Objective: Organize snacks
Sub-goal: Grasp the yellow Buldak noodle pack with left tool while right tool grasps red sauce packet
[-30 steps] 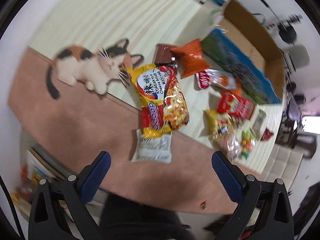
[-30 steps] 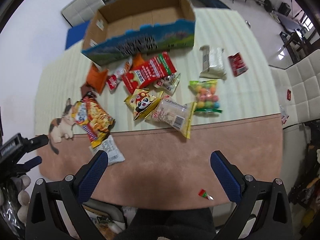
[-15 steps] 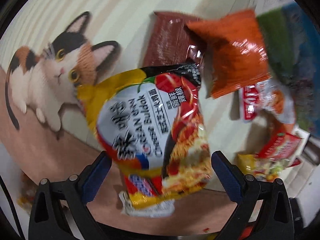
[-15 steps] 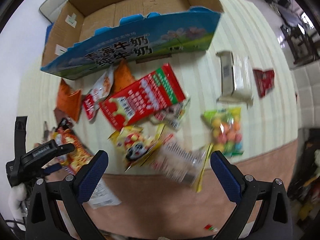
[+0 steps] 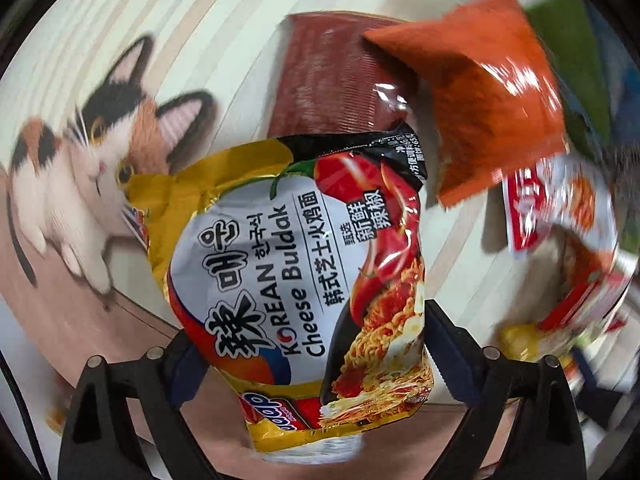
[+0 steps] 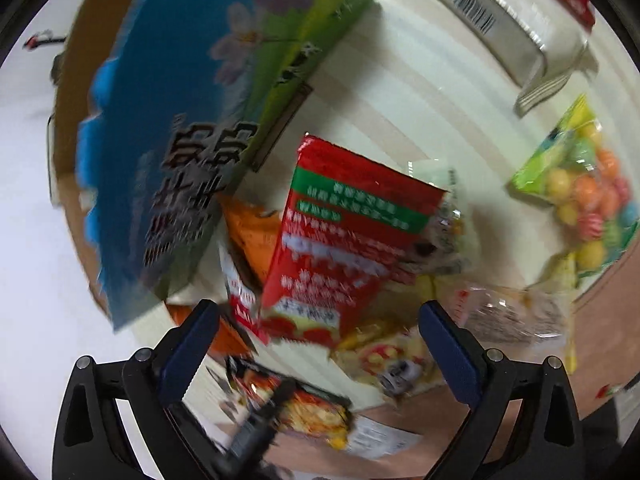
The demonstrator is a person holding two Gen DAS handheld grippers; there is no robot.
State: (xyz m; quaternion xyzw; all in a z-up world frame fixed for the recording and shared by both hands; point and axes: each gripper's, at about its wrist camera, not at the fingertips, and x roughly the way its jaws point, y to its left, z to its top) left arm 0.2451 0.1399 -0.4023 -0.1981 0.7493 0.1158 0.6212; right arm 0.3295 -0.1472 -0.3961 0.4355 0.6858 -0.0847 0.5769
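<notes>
Home, likely living room floor. Cream striped rug (image 5: pixel 224 12) with woven calico cat (image 5: pixel 88 160) and brown border lies on pale floor. Snack packets scattered across rug: noodle bag (image 5: pixel 296 280), orange pouch (image 5: pixel 488 112), candy bag (image 6: pixel 584 196). Open cardboard box (image 6: pixel 192 128) with blue printed side rests at rug edge. Room beyond blurred.

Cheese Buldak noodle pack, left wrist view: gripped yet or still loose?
Cannot tell. The noodle pack lies between the left gripper pads, jaws just closing; it hides any contact.
</notes>
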